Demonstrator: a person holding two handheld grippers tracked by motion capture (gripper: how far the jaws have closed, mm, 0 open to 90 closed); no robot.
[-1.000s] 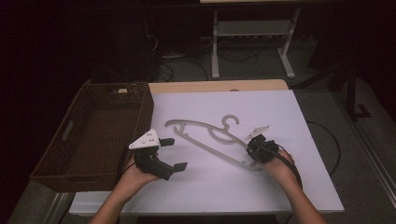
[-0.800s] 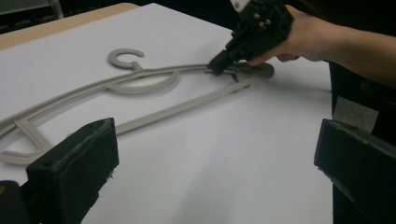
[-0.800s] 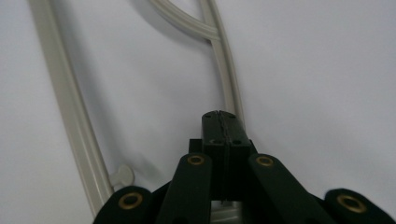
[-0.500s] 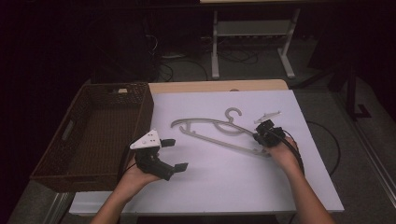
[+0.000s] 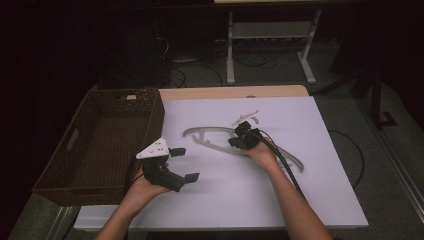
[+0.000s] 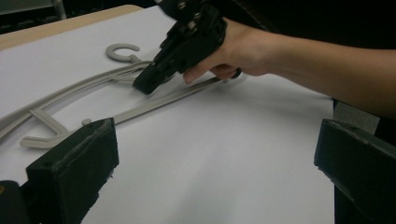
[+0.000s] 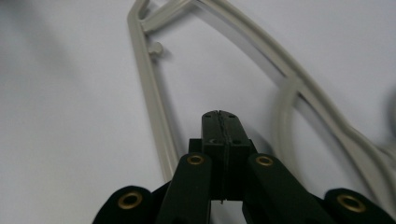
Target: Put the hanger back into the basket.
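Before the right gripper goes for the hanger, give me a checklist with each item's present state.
1. Right gripper open for a grasp: not ok, its jaws are pressed together with nothing between them.
2. Right gripper near the hanger: ok, its tip sits over the hanger's middle.
3. Hanger flat on the white table: ok.
4. Left gripper open and away from the hanger: ok.
5. Wicker basket has room: ok, nothing visible inside.
6. Right gripper's cable off the hanger: not ok, it trails across one arm.
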